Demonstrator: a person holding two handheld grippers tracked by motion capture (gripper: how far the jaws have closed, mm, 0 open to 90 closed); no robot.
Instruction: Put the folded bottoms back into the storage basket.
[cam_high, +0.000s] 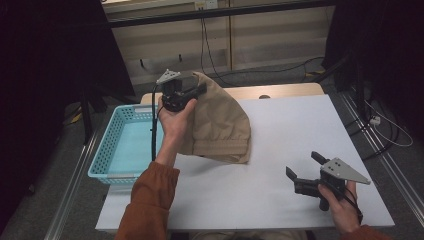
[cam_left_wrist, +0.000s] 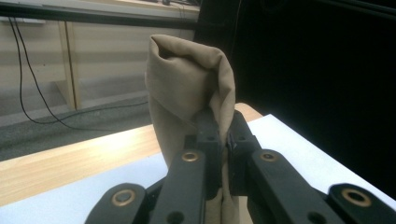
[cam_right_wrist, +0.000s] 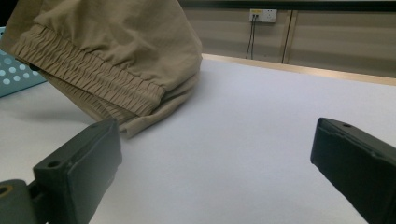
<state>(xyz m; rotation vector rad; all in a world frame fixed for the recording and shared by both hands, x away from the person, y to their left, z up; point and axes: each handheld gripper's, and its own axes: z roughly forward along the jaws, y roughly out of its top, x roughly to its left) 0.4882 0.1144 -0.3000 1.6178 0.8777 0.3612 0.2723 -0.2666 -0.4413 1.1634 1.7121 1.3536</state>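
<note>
You are working in what is looking like a lab or recording room rather than a home: a white bench (cam_high: 280, 150) is standing on a grey carpeted floor (cam_high: 45, 200), with black curtains (cam_high: 45, 60) hanging at both sides. Loose cables (cam_high: 210, 55) are trailing down plain beige wall panels (cam_high: 165, 40), and a wall socket (cam_right_wrist: 263, 15) is sitting above them.

The tan cloth (cam_right_wrist: 107, 51) is cut off at the top and left edge of the right gripper view. In the high view, the hand hides part of the blue basket (cam_high: 112, 145). The cloth's bottom part is hidden behind the black jaws in the left gripper view.
</note>
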